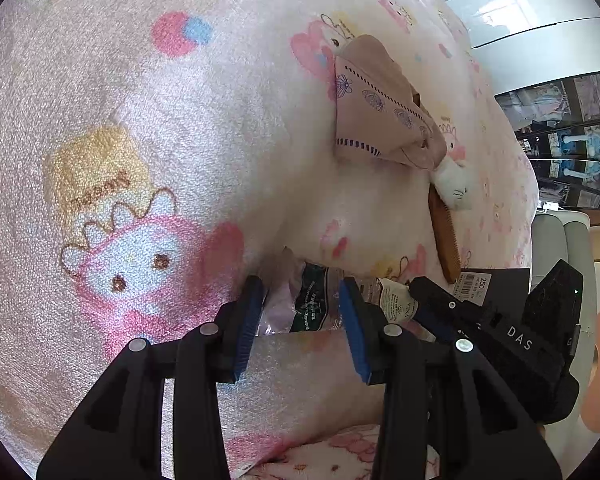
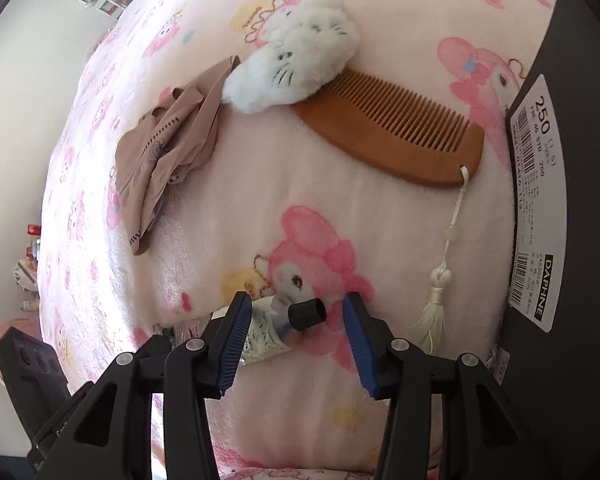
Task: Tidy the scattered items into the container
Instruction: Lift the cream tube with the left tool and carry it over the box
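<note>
Box (image 2: 572,160) beside comb (image 2: 384,128); contents unseen.

A: It looks like a bedroom in a home. A soft pink blanket (image 2: 380,216) printed with cartoon bunnies covers the whole surface.

B: Personal things lie on it: a wooden comb (image 2: 392,128), a white plush toy (image 2: 300,56). Dark glass-fronted shelves (image 1: 572,136) with folded fabric and blue toys stand beyond.
</note>
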Demonstrator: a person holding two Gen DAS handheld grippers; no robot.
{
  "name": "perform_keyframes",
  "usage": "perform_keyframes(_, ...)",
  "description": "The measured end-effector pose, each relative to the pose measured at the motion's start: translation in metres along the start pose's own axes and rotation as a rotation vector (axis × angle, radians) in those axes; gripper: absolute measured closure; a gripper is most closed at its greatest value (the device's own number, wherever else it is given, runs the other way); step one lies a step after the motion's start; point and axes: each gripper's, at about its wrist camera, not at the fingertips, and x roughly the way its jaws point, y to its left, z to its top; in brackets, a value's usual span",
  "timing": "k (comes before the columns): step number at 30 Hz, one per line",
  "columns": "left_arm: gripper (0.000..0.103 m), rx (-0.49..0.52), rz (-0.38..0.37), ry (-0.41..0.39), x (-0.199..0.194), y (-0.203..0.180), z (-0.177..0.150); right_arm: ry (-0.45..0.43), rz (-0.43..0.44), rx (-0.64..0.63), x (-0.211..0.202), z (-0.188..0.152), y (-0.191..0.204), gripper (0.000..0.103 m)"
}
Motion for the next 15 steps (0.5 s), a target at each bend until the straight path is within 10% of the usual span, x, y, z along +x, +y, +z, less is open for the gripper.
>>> perform_keyframes(15, 0.063, 0.028, 0.005, -0.01, -0.007, 0.003, -0.006, 0.05, 0.026, -0.089, 0.011, -0.003, 0.018, 0.057)
